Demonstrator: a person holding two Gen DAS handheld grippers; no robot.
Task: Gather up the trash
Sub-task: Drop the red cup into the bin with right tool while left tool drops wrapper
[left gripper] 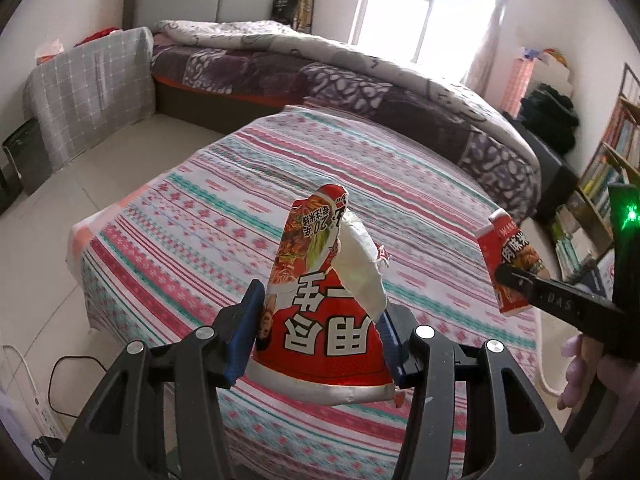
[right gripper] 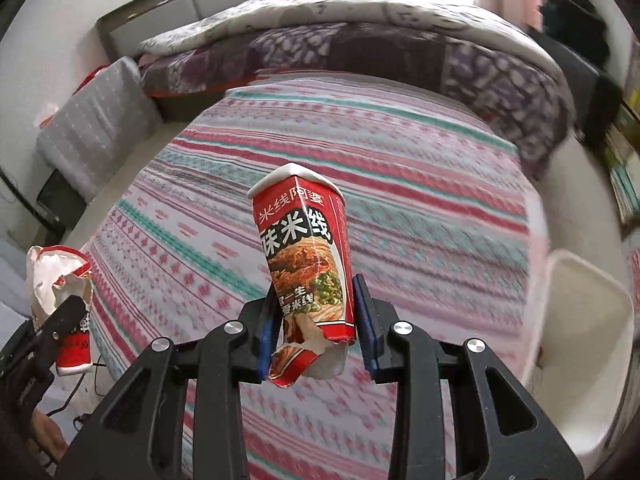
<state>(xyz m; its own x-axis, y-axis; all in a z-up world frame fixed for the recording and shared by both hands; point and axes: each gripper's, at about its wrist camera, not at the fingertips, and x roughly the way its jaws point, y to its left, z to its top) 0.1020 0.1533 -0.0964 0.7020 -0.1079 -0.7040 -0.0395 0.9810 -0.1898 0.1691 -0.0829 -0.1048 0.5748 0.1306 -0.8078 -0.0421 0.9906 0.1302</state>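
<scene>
Carrying both scraps above the striped bench (right gripper: 400, 152): the right tool (right gripper: 316, 320) clamps the crushed noodle cup (right gripper: 304, 256) upright, the left tool (left gripper: 316, 328) pinches the torn cup (left gripper: 320, 280); the white bin (right gripper: 588, 320) sits just right, nearest the right tool

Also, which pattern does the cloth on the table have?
The cloth has pink, red and teal stripes with small diamond motifs on white, sharpest in the left wrist view.

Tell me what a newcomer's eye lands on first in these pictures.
The torn red noodle cup clamped in the left tool, held above the striped tablecloth. Next, the crushed red noodle carton pinched in the right tool, with a white bin at the table's right edge.
</scene>
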